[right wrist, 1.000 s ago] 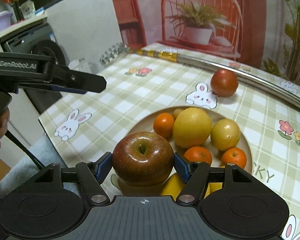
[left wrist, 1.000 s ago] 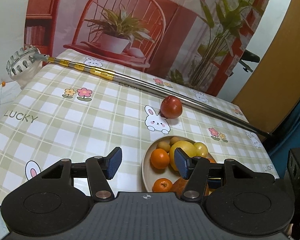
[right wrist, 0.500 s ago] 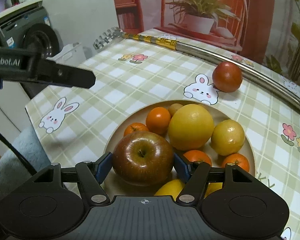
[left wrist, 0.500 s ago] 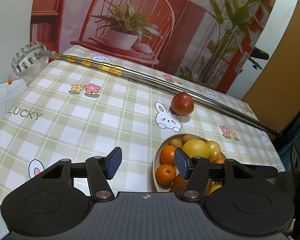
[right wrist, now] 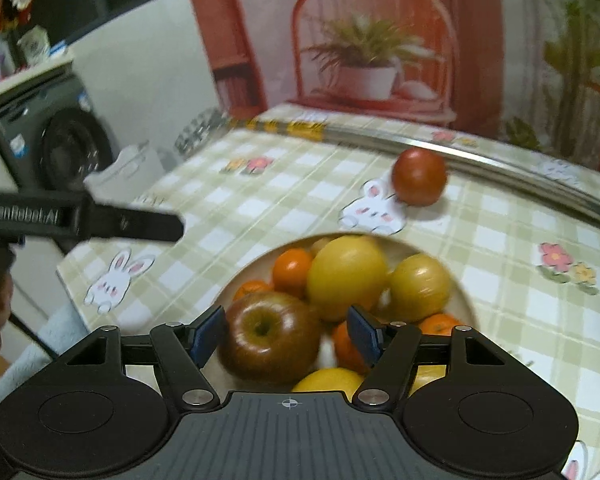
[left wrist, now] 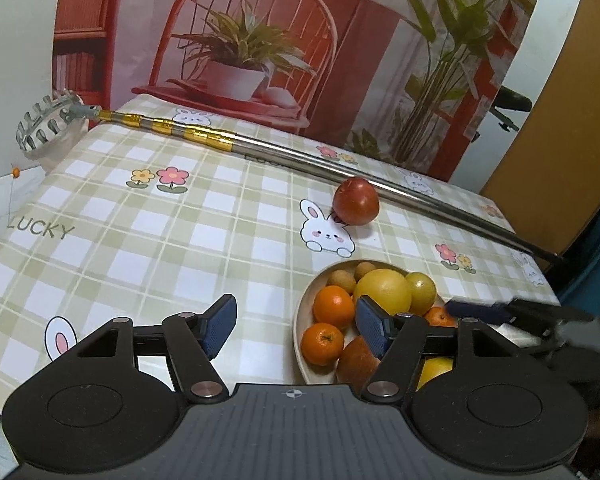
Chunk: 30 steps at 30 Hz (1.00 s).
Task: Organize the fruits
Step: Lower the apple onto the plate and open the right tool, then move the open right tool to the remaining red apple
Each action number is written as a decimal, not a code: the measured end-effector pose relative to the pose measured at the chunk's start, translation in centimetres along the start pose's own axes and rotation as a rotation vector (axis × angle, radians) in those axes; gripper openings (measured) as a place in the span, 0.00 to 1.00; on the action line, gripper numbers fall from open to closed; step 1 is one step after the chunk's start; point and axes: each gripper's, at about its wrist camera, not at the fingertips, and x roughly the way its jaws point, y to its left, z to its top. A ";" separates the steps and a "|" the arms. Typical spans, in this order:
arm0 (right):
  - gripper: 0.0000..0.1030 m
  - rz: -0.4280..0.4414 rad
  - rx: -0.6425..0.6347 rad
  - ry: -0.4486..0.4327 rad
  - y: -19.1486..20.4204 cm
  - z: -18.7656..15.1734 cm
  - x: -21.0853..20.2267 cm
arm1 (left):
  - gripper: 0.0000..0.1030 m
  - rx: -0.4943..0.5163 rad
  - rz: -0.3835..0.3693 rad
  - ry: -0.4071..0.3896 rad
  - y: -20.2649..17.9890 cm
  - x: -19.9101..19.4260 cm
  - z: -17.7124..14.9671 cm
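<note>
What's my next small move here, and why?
Probably reach the left gripper, whose jaws have just been opening with nothing between them, toward the red fruit. It alone lies outside the plate, and the right gripper stands open around the apple.

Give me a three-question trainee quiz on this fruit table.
1. Which fruit on the plate is the largest?
2. Where does the lone red fruit lie?
A. on the plate
B. on the tablecloth, beside the rabbit print
C. between a gripper's pads
3. True or false: the metal pole lies across the plate.

Key: 1. the large yellow fruit in the middle; 2. B; 3. false, it lies on the tablecloth beyond the plate.
</note>
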 end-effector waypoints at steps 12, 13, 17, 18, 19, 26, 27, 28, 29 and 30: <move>0.61 -0.160 0.041 -0.173 -5.2 1.1 -2.7 | 0.66 0.097 -0.023 -0.013 -1.8 1.2 0.8; 0.61 -0.167 0.042 -0.181 -5.6 1.1 -2.8 | 0.66 0.105 -0.024 -0.010 -1.9 1.5 1.0; 0.60 -0.184 0.056 -0.208 -7.1 1.4 -2.6 | 0.66 0.128 -0.024 -0.017 -2.1 2.0 2.2; 0.59 -0.190 0.056 -0.216 -7.4 1.6 -2.5 | 0.66 0.132 -0.024 -0.021 -2.2 2.1 2.5; 0.59 -0.196 0.055 -0.224 -7.7 1.8 -2.4 | 0.66 0.136 -0.024 -0.025 -2.2 2.3 2.8; 0.59 -0.211 0.004 -0.260 -9.4 3.9 -0.7 | 0.66 0.118 -0.027 -0.016 -1.9 3.8 3.9; 0.59 -0.212 -0.014 -0.255 -9.5 4.4 -0.1 | 0.66 0.116 -0.026 -0.013 -1.8 4.0 4.0; 0.59 -0.210 -0.034 -0.250 -9.6 4.7 0.4 | 0.66 0.115 -0.024 -0.009 -1.7 4.3 4.0; 0.59 -0.208 -0.055 -0.246 -9.7 5.1 1.0 | 0.66 0.112 -0.022 -0.005 -1.6 4.5 4.1; 0.59 -0.201 -0.075 -0.241 -9.7 5.6 1.7 | 0.66 0.108 -0.021 -0.001 -1.4 4.7 4.1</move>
